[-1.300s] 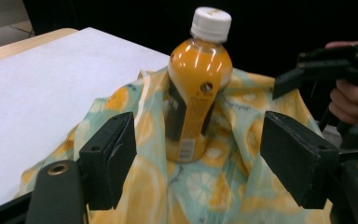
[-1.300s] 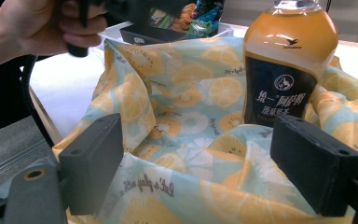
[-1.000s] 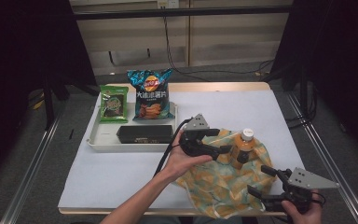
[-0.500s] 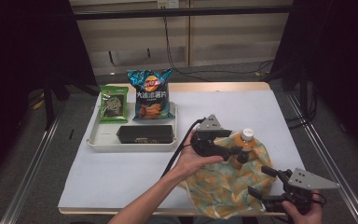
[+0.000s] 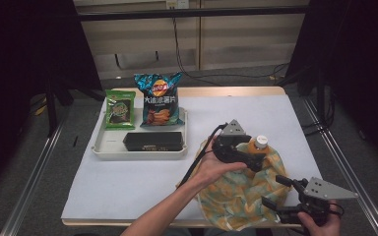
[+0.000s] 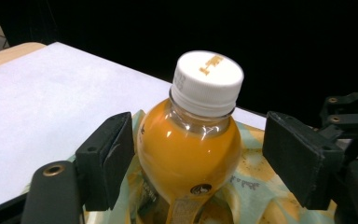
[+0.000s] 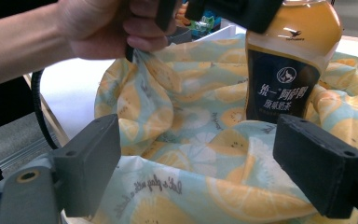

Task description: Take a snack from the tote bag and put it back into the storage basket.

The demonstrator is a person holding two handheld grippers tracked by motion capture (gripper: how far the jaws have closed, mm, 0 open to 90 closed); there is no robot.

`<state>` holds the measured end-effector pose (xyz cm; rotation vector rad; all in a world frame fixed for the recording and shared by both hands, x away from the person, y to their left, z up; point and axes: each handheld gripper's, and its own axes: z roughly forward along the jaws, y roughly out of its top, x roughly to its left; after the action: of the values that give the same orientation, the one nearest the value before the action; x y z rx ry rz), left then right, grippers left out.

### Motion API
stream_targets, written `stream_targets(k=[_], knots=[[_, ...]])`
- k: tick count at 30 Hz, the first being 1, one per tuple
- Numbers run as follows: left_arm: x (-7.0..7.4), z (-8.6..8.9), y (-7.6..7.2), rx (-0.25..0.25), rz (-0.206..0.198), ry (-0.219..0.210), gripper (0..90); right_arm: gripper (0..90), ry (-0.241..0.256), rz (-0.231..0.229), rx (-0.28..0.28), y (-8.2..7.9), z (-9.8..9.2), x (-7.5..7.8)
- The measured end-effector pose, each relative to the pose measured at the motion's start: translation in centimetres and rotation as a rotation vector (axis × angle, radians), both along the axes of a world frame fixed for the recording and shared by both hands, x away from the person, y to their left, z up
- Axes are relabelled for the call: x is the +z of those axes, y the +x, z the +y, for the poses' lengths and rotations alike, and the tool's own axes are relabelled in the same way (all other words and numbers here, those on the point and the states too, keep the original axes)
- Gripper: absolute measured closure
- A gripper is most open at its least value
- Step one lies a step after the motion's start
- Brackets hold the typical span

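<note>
Left gripper [image 5: 250, 158] is straddling the orange juice bottle [image 5: 257, 150] on the lemon-print cloth [image 5: 236, 191] near the tabletop's right front corner — jaws gaping, having advanced. Right gripper [image 5: 275, 194] is idling, unclenched; snack tray [image 5: 109, 149] lying well apart.

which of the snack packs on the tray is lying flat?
The black pack at the near edge of the white tray. The green bag and the blue chip bag both stand upright behind it.

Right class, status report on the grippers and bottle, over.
Left gripper open, jaws astride the bottle. Right gripper open over the cloth. Nothing in the way.
</note>
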<state>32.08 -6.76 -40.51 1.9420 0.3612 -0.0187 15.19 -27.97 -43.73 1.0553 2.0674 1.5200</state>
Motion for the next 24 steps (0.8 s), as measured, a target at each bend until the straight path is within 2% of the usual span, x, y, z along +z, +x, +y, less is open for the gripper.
stream_targets(k=[1,2,9,22,24], knots=[[-0.1,-0.2,0.0,0.002,-0.002,0.004,24.2,14.4,0.003,-0.001,0.0,0.0,0.0,0.0],[-0.2,-0.4,0.0,0.006,-0.02,0.014,24.3,14.5,-0.002,-0.002,0.003,0.0,-0.1,0.0],[-0.7,-1.5,0.2,0.018,-0.002,0.014,24.2,14.5,-0.001,-0.001,0.005,0.0,-0.1,0.0],[-1.4,-2.3,-0.2,0.047,-0.007,0.027,21.5,14.7,-0.005,-0.005,0.004,0.1,-0.1,-0.1],[-1.4,-2.3,-0.1,0.062,-0.012,0.034,24.4,14.7,-0.004,0.0,0.002,0.0,-0.1,-0.1]])
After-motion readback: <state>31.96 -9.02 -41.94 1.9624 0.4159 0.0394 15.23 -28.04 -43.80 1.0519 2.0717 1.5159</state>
